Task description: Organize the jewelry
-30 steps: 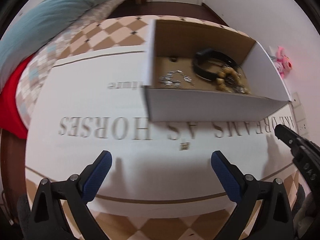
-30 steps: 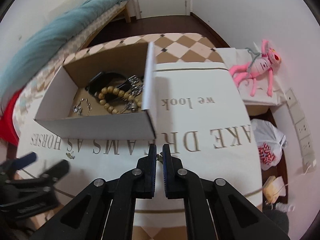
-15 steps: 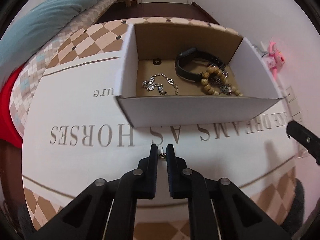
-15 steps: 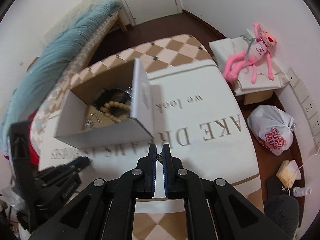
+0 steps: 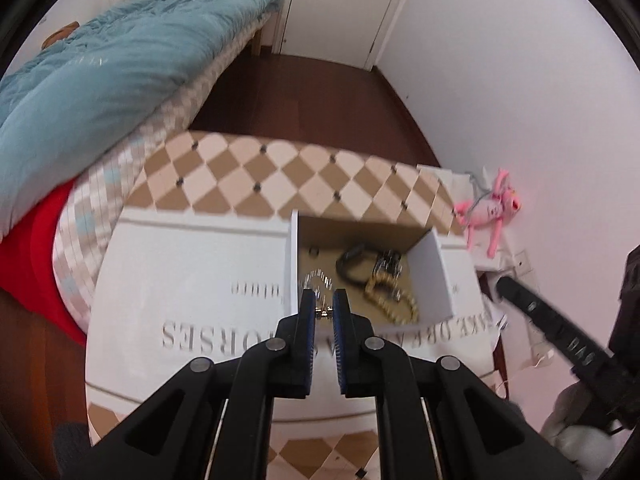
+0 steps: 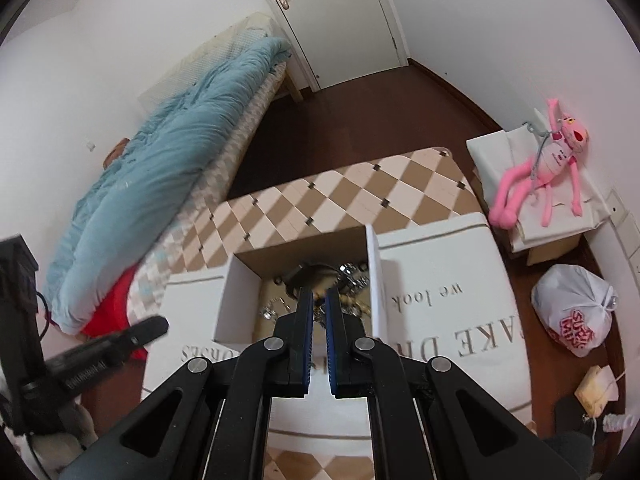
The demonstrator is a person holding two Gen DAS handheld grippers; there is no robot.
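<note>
Left gripper [image 5: 324,312]: fingers pressed nearly together, pinching a small gold-toned metal piece [image 5: 323,312] at the tips; likely a stud or clasp, too small to name. Held high at the near left corner of the box, apparently so it can be dropped in.

Right gripper [image 6: 318,312]: fingers pressed close on a small gold-toned bit [image 6: 319,309] at the tips; blurred, kind not clear. Poised over the near wall of the box, lined up with its interior, presumably for the same reason.

Tablecloth [image 5: 192,264]: white panel with grey lettering, checked tan border; no loose jewelry visible on it, so sorting looks close to done.

White cardboard box [image 5: 448,280]: open top, brown inside, on the right half of the cloth. It serves as the collecting place.

Box contents: silver chain bracelet [image 5: 318,278] at near left; black band [image 5: 352,266] in the middle; wooden bead bracelet [image 5: 394,300] at right, touching the band; metal clips [image 5: 388,262] beyond; a small dark ring [image 5: 313,252] near the far wall. All lie loose together, no compartments.

Far: bed with blue duvet [image 6: 168,160] at left, pink plush toy [image 6: 548,164] at right, door [image 6: 336,16] beyond.
</note>
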